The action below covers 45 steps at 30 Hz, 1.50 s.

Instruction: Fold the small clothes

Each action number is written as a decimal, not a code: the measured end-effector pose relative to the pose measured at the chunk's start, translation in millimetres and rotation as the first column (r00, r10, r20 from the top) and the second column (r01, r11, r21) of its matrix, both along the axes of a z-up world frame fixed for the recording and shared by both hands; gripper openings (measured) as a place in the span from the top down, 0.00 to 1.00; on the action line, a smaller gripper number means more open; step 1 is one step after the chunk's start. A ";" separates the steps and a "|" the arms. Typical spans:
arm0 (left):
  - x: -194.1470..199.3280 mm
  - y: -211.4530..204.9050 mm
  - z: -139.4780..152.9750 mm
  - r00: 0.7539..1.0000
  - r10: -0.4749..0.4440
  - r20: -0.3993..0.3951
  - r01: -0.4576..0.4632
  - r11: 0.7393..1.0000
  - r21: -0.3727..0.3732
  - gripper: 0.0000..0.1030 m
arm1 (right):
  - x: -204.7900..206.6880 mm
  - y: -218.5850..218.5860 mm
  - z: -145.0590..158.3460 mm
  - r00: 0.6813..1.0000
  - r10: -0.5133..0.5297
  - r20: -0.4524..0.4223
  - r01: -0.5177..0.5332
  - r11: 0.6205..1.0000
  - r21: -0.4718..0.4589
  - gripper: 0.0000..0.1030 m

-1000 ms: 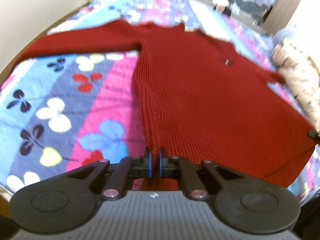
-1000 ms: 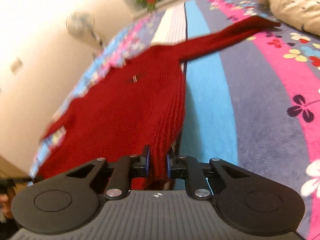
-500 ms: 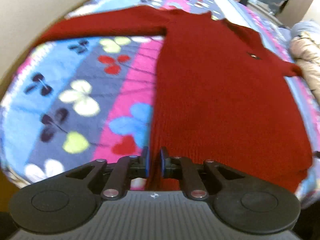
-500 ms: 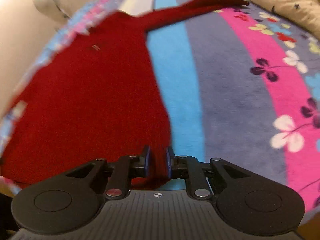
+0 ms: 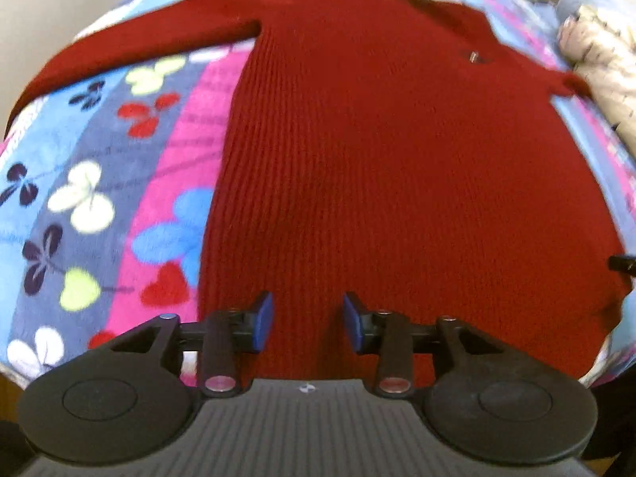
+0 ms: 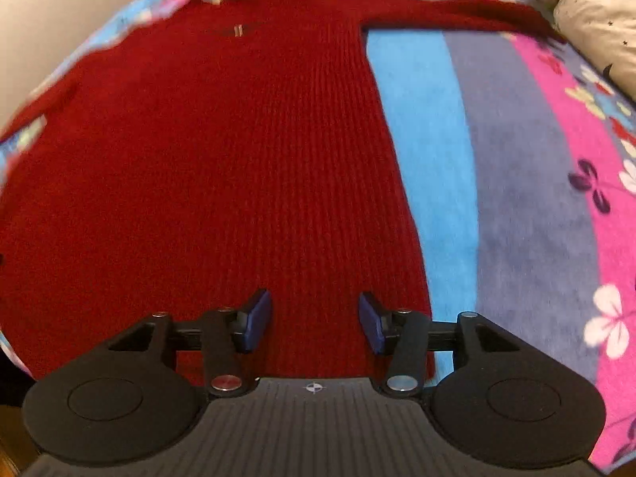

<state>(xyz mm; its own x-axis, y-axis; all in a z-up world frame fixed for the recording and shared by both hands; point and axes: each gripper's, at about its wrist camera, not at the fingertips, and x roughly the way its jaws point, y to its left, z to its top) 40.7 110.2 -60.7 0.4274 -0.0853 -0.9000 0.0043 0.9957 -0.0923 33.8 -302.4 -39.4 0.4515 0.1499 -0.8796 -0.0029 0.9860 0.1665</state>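
Now both claws gape above the hem of the red knit sweater (image 5: 389, 167), spread flat on the flowered blanket (image 5: 99, 198): left gripper (image 5: 308, 320), right gripper (image 6: 315, 320).

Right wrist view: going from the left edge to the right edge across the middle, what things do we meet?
Red sweater → light blue stripe → grey-blue stripe → pink stripe, all stripes of the blanket.
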 end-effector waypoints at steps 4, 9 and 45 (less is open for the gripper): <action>0.1 -2.3 6.9 0.999 0.028 0.044 -0.027 1.000 -0.008 0.49 | -2.7 -11.9 14.2 0.993 -0.091 0.071 0.089 0.995 0.034 0.50; 3.3 -8.1 12.1 0.997 0.024 0.078 -0.024 1.000 0.000 0.49 | -2.3 -21.7 21.3 0.985 -0.122 0.124 0.119 0.992 0.034 0.62; 132.8 67.2 69.2 0.876 0.172 0.451 -0.249 0.961 0.117 0.41 | 22.7 26.9 33.3 0.970 -0.073 0.232 0.093 0.993 -0.074 0.58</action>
<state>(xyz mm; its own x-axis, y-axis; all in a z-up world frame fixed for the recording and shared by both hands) 173.6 177.4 8.5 0.7674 0.1855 -0.6138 -0.2065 0.9777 0.0373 56.5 -275.4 -6.1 0.6498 0.0338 -0.7593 0.0511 0.9948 0.0880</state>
